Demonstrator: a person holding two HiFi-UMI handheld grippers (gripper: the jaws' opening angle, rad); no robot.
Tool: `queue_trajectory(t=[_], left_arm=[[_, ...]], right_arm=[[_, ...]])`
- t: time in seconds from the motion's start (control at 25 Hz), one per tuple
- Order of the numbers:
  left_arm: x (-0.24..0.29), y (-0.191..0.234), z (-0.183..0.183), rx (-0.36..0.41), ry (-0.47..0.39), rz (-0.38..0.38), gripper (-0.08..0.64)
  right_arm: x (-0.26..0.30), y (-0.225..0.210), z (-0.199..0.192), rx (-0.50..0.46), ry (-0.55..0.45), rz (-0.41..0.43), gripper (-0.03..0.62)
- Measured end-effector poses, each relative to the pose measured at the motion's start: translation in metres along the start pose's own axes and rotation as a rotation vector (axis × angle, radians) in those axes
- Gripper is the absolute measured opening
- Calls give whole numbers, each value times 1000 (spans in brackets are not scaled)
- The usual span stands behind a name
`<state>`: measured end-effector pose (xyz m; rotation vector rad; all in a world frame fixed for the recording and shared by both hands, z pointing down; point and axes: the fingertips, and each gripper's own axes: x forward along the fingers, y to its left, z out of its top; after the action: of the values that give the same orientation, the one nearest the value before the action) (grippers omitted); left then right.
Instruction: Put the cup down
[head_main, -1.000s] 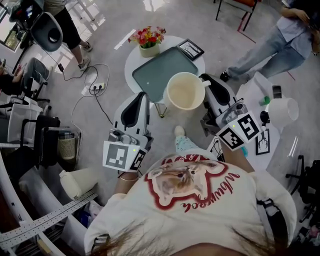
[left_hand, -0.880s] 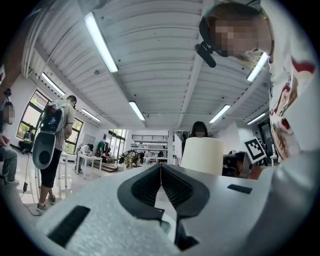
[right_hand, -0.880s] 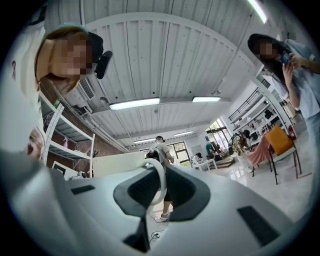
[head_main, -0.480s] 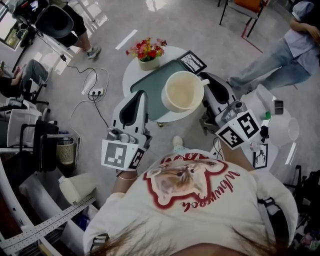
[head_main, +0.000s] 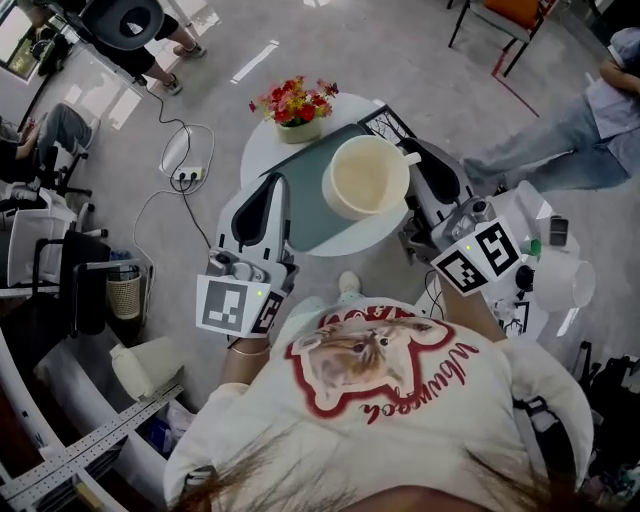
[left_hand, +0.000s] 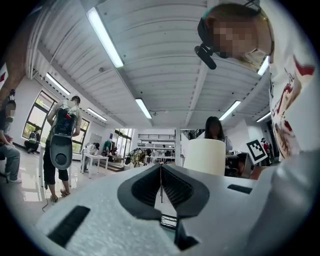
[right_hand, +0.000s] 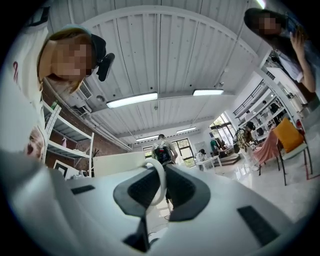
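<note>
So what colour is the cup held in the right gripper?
Cream; the cup shows best in the head view.

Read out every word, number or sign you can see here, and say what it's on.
Red lettering on the shirt, beneath the cat picture: upside down, too stylised to read.
Black square patterns, no letters, on the left marker cube and the right marker cube.
Too small to read: the framed picture.
No print shows on the cup.
</note>
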<state>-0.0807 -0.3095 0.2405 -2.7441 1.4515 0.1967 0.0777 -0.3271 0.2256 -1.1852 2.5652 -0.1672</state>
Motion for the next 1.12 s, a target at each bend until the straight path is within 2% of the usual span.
queue_trajectory(t=[0.52, 0.88, 1.12], left_arm=[[1, 16, 2, -1, 9, -6, 15], [0, 33, -12, -9, 25, 23, 15], [-15, 71, -13, -32, 38, 39, 15]], right_arm=[[9, -2, -5, -28, -27, -42, 55], [22, -23, -33, -28, -16, -81, 55], [64, -8, -39, -66, -51, -57, 55]])
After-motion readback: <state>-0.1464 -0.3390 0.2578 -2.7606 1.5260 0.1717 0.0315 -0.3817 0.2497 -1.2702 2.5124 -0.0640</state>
